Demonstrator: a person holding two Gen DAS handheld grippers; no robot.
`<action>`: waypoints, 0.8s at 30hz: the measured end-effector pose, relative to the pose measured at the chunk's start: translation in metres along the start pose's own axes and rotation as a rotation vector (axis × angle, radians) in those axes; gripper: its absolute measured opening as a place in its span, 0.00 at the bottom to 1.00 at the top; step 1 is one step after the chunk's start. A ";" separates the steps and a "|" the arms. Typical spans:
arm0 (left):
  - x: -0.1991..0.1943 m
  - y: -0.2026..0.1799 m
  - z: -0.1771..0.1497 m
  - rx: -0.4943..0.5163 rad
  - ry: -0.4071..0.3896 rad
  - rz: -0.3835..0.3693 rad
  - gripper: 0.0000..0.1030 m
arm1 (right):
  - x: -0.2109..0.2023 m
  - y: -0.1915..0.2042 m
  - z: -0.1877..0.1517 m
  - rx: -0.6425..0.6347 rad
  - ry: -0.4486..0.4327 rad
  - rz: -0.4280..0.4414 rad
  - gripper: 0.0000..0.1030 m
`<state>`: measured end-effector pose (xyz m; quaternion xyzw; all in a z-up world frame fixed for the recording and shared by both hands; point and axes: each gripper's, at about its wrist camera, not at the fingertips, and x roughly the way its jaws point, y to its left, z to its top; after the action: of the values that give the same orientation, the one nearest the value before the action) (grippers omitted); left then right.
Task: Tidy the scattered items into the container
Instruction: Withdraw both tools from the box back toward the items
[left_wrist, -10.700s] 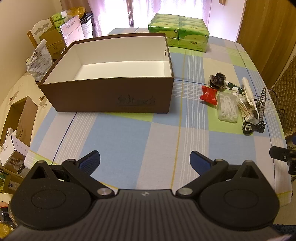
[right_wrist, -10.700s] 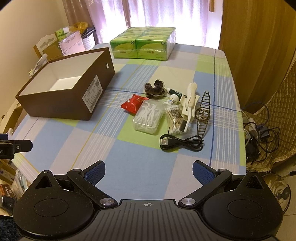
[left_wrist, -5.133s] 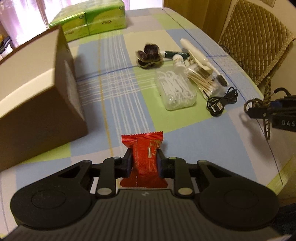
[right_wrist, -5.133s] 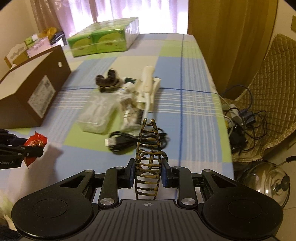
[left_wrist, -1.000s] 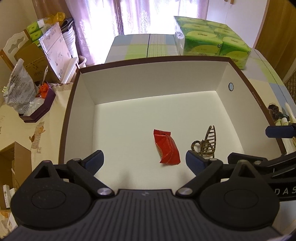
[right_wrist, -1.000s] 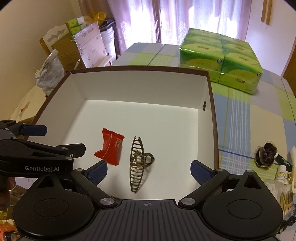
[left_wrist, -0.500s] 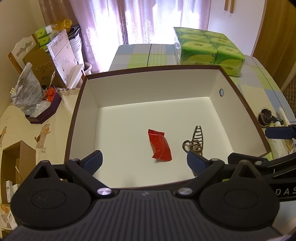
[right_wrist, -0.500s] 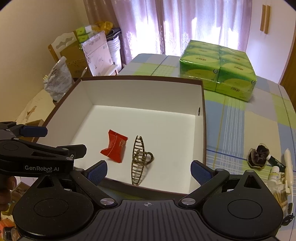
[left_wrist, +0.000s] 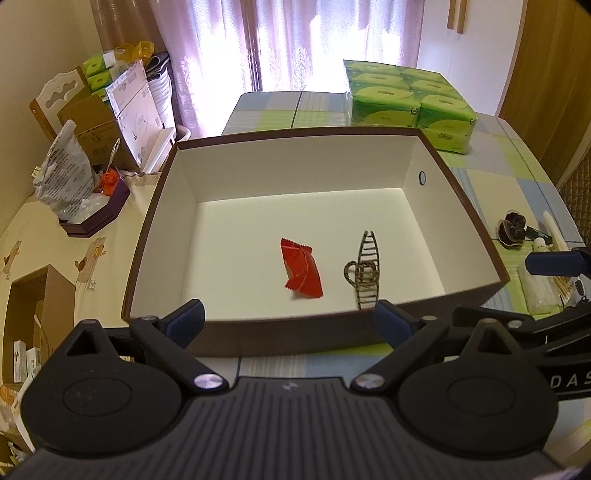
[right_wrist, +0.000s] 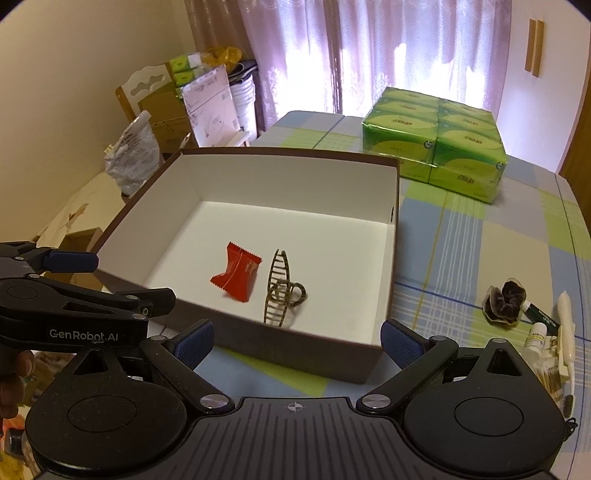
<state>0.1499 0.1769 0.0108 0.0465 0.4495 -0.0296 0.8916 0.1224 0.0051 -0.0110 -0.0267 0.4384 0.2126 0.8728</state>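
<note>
A brown box (left_wrist: 258, 338) (right_wrist: 295, 354) with a white inside stands on the checked tablecloth. On its floor lie a red snack packet (left_wrist: 301, 273) (right_wrist: 237, 272) and a brown striped hair claw (left_wrist: 364, 275) (right_wrist: 281, 293), side by side. My left gripper (left_wrist: 290, 323) is open and empty, just outside the box's near wall. Open and empty too, my right gripper (right_wrist: 297, 341) sits at the near wall, beside the left one (right_wrist: 70, 291). To the right of the box lie a dark scrunchie (left_wrist: 512, 230) (right_wrist: 504, 297), a small white bottle (right_wrist: 535, 334) and a white comb-like tool (right_wrist: 565, 332).
A pack of green tissue boxes (left_wrist: 406, 101) (right_wrist: 436, 147) stands at the table's far end. Left of the table are cardboard boxes (left_wrist: 96, 122), a plastic bag (left_wrist: 64, 177) and a chair back (right_wrist: 147, 85). A padded chair (left_wrist: 580, 192) stands at the right.
Both grippers have drawn back and up from the box; the near wall now shows in front of the fingers. The packet and the hair claw have not moved.
</note>
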 end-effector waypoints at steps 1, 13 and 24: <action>-0.002 -0.001 -0.002 -0.002 -0.001 0.001 0.93 | -0.002 0.000 -0.002 -0.004 0.000 0.003 0.98; -0.029 -0.018 -0.028 -0.013 -0.004 -0.002 0.94 | -0.026 -0.005 -0.028 -0.022 -0.005 0.036 0.98; -0.040 -0.042 -0.049 0.001 0.013 -0.033 0.94 | -0.045 -0.021 -0.060 -0.003 -0.002 0.036 0.98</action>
<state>0.0827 0.1413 0.0114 0.0396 0.4558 -0.0441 0.8881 0.0613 -0.0433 -0.0154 -0.0201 0.4374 0.2289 0.8694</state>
